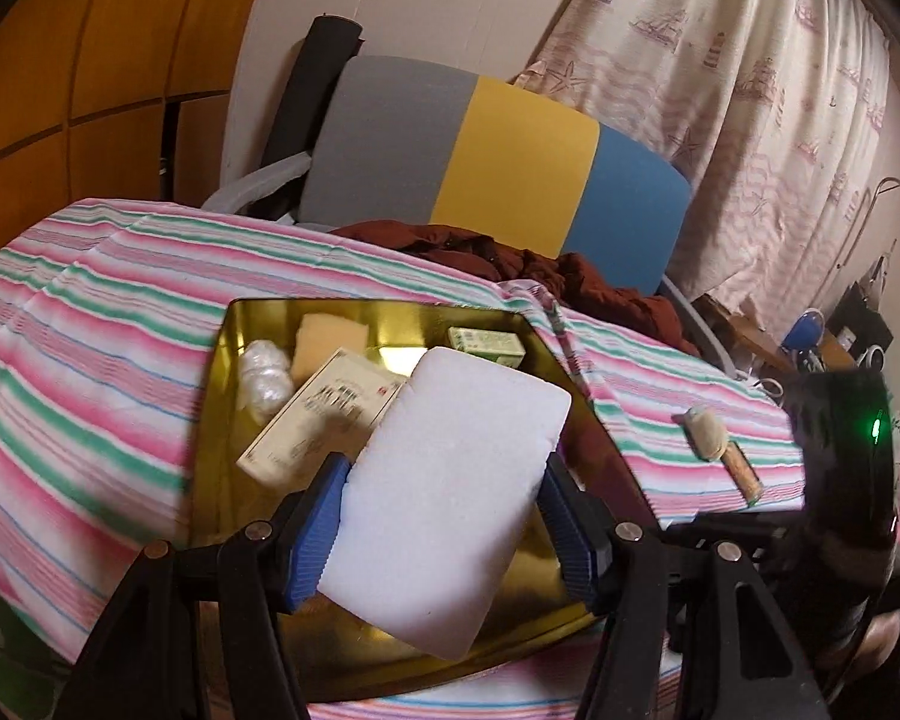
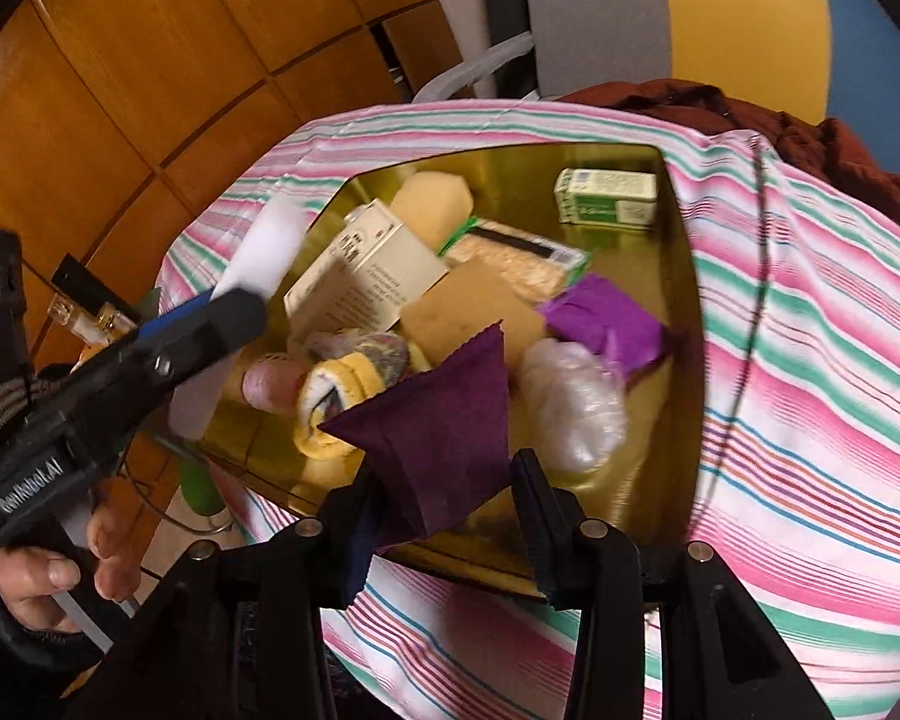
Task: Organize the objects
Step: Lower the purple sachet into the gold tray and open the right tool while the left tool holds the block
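Most items already sit in the gold tray [image 2: 681, 324] as the left gripper [image 1: 444, 516] clamps a white foam block [image 1: 450, 468] over it, the right gripper [image 2: 444, 504] pinches a purple cloth [image 2: 432, 420] above its near edge, and a small brush [image 1: 720, 444] waits on the striped tablecloth [image 1: 90, 330].

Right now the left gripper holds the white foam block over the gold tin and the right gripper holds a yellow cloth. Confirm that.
Not quite. In the right wrist view the right gripper holds a dark purple cloth, not yellow. The left gripper does hold the white foam block over the gold tin.

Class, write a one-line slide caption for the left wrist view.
Left gripper holds a white foam block over a gold tin of small items on a striped tablecloth.
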The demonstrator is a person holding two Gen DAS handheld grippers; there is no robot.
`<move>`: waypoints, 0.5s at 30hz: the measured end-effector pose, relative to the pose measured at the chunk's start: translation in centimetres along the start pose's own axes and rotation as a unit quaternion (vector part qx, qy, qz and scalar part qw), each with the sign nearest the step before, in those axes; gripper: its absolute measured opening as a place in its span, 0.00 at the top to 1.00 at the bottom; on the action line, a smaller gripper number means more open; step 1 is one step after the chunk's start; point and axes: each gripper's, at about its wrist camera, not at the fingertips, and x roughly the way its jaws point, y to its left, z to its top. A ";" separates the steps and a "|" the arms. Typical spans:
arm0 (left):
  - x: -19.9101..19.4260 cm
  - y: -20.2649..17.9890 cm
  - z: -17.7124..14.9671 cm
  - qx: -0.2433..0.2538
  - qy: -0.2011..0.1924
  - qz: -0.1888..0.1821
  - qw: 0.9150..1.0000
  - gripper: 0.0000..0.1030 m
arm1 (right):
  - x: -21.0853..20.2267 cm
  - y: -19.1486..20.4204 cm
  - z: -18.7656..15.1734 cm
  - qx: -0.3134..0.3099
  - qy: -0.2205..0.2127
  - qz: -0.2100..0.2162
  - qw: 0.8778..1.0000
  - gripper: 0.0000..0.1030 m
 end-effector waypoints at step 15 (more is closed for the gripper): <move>4.3 -1.8 2.5 0.032 0.025 0.005 0.999 0.34 | 1.3 0.3 -1.4 -0.011 -0.019 -0.057 0.998 0.13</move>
